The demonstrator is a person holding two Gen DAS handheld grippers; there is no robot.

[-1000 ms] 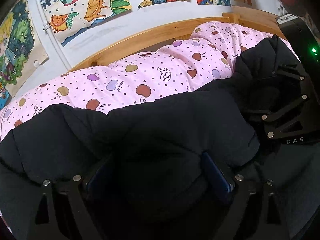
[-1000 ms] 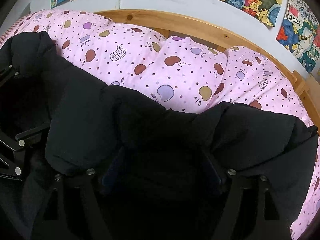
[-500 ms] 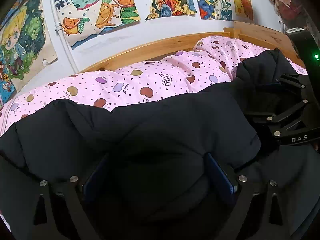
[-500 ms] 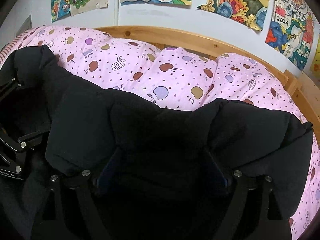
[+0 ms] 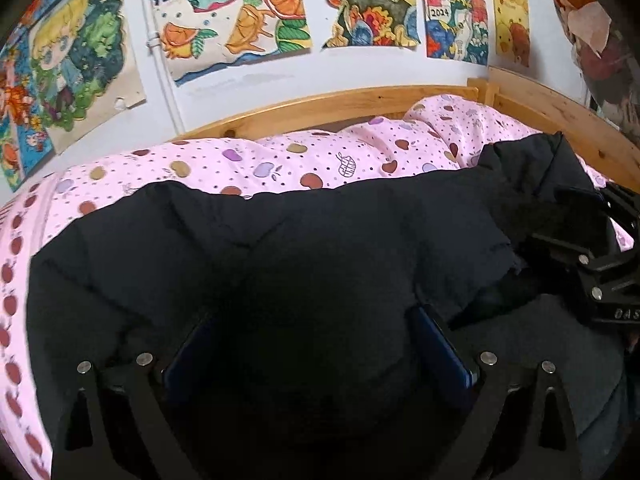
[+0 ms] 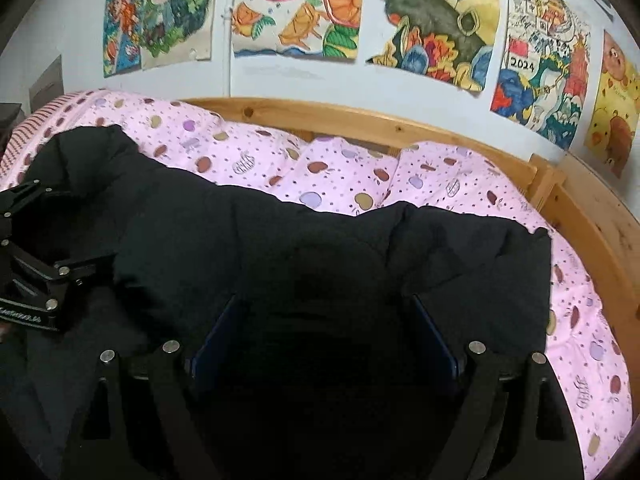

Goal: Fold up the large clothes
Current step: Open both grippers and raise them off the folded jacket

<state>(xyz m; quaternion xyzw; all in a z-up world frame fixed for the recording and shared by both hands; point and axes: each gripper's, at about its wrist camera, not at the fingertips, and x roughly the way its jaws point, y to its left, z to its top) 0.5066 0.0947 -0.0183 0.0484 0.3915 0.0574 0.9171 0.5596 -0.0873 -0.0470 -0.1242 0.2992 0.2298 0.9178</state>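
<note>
- Your left tool (image 5: pixel 320 344) and right tool (image 6: pixel 324 332) stand wide, puffy coat (image 5: pixel 280 248) bulging between them, low centre on the bed (image 5: pixel 280 160).
- It looks soft, bulky, springy; take its edge.

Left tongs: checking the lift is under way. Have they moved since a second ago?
Yes. The left tongs have pulled up and back: the wooden bed rail sits lower in view.

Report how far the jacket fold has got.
Done: the black padded jacket lies doubled in a long band across the pink bedding, seemingly folded once. In hand: its near edge fills the wide jaws of the left gripper and right gripper; a firm grip isn't clear. Left: smoothing and more folds, since the bundle looks wide and lumpy.
</note>
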